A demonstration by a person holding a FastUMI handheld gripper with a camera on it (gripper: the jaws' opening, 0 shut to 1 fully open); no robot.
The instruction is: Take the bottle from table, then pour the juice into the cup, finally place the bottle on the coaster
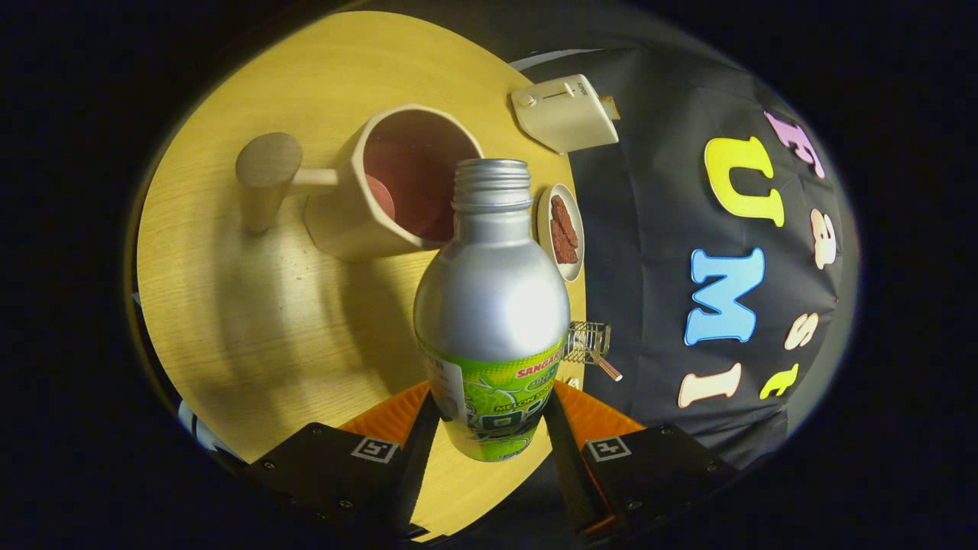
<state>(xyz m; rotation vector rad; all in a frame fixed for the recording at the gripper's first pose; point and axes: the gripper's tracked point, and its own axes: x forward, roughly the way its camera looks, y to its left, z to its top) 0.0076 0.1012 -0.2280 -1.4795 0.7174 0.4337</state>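
My gripper (489, 420) is shut on a silver aluminium bottle (491, 298) with a green label, both fingers pressing on its lower body. The bottle has no cap and is tipped over so that its threaded mouth (493, 179) lies at the rim of a cream cup (397, 183) with a dark pink inside. The cup has a thick wooden knob handle (267, 172) and stands on the round wooden table (252, 321). I cannot tell whether juice is flowing.
A cream toaster (565, 111) stands beyond the cup at the table's edge. A small plate with brown pieces (561, 229) sits beside the bottle's neck. A small wire holder (588, 344) is near the table's rim by the bottle.
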